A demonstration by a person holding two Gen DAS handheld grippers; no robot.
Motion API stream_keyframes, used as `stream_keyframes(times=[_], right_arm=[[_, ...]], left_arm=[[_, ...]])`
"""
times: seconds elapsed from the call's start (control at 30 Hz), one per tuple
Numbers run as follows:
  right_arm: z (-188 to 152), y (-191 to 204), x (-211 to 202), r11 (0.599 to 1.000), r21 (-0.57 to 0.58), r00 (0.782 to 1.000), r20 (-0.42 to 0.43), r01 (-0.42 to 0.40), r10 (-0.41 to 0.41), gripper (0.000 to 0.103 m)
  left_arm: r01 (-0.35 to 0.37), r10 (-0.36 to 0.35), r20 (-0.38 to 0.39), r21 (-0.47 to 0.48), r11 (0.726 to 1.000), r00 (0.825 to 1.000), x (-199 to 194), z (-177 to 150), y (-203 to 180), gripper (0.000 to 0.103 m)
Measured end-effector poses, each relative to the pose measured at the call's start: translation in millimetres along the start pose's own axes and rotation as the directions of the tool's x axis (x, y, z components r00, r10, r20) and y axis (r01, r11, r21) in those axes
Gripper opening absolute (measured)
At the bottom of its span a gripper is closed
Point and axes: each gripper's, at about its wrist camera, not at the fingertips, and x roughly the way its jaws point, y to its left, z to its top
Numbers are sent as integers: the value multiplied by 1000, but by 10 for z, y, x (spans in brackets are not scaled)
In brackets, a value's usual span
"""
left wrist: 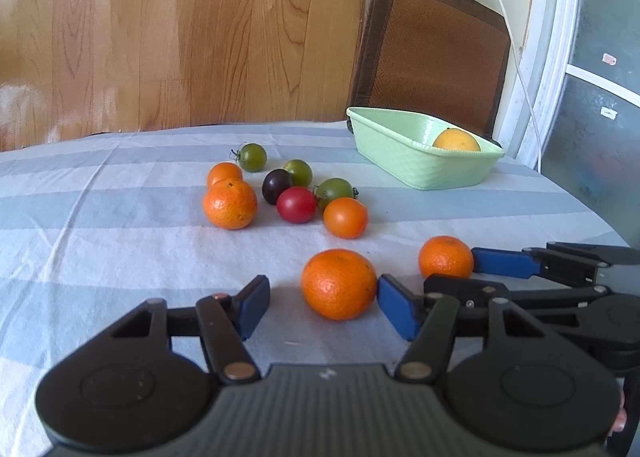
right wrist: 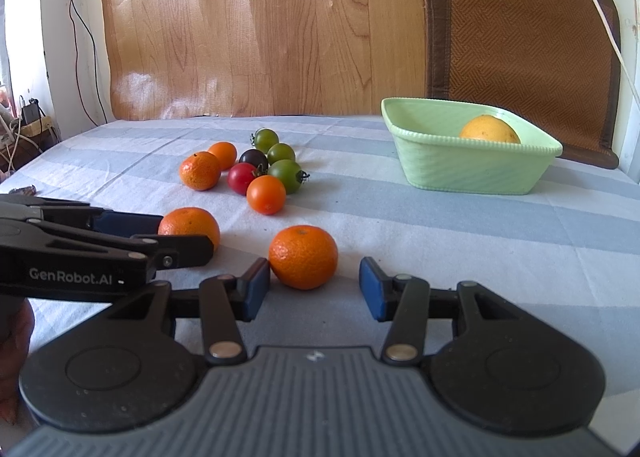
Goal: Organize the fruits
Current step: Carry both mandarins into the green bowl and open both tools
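Note:
Two mandarins lie near me on the striped cloth. My left gripper (left wrist: 324,307) is open around one mandarin (left wrist: 338,283), whose right side touches the right pad. My right gripper (right wrist: 314,289) is open around the other mandarin (right wrist: 303,256), whose left side touches the left pad. Each gripper shows in the other's view: the right gripper (left wrist: 448,271) and the left gripper (right wrist: 176,235). A green basket (right wrist: 472,169) at the back right holds a yellow-orange fruit (right wrist: 489,129). Farther back lies a cluster of a third mandarin (right wrist: 199,170) and several cherry tomatoes (right wrist: 265,194).
The table carries a blue and white striped cloth (right wrist: 440,225). A brown woven mat (right wrist: 528,37) leans on the wall behind the basket, with a white cable (right wrist: 600,9) across it. A wood-pattern sheet (right wrist: 260,25) hangs behind the table. Cluttered items (right wrist: 28,125) sit past the left edge.

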Motion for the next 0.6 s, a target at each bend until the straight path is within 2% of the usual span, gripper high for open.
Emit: stream_keyframes(times=[0.07, 0.13, 0.27, 0.37, 0.47, 0.6], right_arm=[[5, -20, -9, 1000, 8, 1000, 8, -5, 5, 37], [31, -87, -18, 999, 26, 1000, 18, -21, 21, 37], [210, -297, -78, 999, 27, 994, 104, 34, -36, 37], [423, -531, -64, 995, 42, 980, 173, 87, -93, 37], [593, -711, 82, 992, 27, 973, 191, 126, -129, 37], [682, -810, 299, 987, -16, 969, 190, 163, -157, 37]], left_arm=[[20, -20, -5, 13, 1000, 1000, 9, 3, -21, 43], [33, -33, -10, 14, 999, 999, 18, 21, -31, 41], [139, -141, -11, -80, 987, 990, 67, 219, 60, 41], [165, -163, 35, -62, 984, 986, 103, 547, -15, 41], [203, -200, 62, -32, 979, 978, 272, 925, -155, 41], [222, -222, 21, -16, 975, 975, 749, 1356, -352, 41]])
